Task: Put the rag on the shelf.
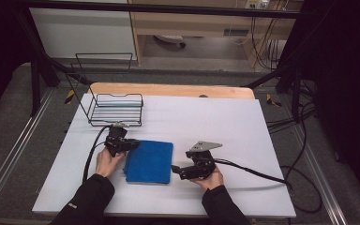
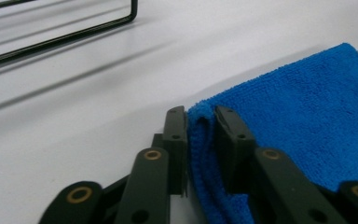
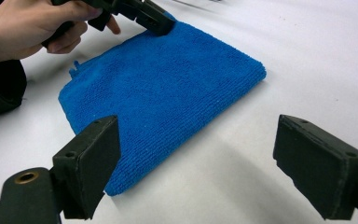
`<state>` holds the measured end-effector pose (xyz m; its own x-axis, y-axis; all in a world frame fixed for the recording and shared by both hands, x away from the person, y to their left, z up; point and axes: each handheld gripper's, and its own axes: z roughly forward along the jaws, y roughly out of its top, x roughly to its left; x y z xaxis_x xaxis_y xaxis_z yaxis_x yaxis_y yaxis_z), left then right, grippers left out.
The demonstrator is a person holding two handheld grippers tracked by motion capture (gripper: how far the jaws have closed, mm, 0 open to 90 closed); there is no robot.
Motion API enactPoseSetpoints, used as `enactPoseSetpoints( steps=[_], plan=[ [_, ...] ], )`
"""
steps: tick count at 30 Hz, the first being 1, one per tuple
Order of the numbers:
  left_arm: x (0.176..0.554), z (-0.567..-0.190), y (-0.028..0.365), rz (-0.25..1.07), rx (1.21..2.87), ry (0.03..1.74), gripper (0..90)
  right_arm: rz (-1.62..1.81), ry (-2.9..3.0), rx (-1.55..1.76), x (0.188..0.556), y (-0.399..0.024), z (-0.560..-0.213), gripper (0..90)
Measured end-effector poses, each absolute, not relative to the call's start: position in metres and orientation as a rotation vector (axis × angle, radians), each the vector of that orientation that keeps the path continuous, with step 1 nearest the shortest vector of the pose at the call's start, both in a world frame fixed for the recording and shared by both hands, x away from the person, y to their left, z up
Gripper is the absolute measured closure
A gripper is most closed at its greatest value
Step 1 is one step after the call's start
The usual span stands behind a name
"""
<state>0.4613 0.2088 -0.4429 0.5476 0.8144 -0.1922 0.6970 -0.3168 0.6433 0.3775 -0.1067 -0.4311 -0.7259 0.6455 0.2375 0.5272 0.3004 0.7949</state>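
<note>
My left gripper pinches the far-left corner of the folded blue microfibre cloth lying mid-table, my right gripper gapes wide beside it, so next I'd lift that corner.

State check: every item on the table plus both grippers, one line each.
Blue cloth: folded, flat on the table, far left corner bunched up between the left fingers.
Wire basket: upright at the table's far left, holding folded pale cloths.
Left gripper: shut on the cloth's corner.
Right gripper: open, fingers wide apart, at the cloth's near right corner, not gripping.
White table: cloth and basket on it.
</note>
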Motion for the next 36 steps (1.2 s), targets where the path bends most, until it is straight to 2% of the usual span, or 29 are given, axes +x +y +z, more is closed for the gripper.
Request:
enactPoseSetpoints(
  steps=[7, 18, 21, 30, 36],
  plan=[
    [0.458, -0.442, 0.205, 0.243, 2.105, 1.207, 81.9, 1.427, 2.396, 1.149, 0.390, -0.104, -0.430, 14.9],
    [0.456, -0.445, 0.205, 0.267, 2.090, 1.203, 82.2, 1.348, 2.312, 1.239, 0.435, -0.081, -0.438, 17.8],
    [0.455, -0.445, 0.205, 0.275, 2.092, 1.197, 82.2, 1.331, 2.292, 1.297, 0.447, -0.077, -0.439, 22.9],
    [0.455, -0.445, 0.204, 0.281, 2.095, 1.194, 82.1, 1.256, 2.346, 1.371, 0.461, -0.072, -0.446, 51.0],
    [0.455, -0.445, 0.204, 0.283, 2.095, 1.191, 82.1, 1.246, 2.379, 1.409, 0.464, -0.070, -0.450, 62.8]
  ],
)
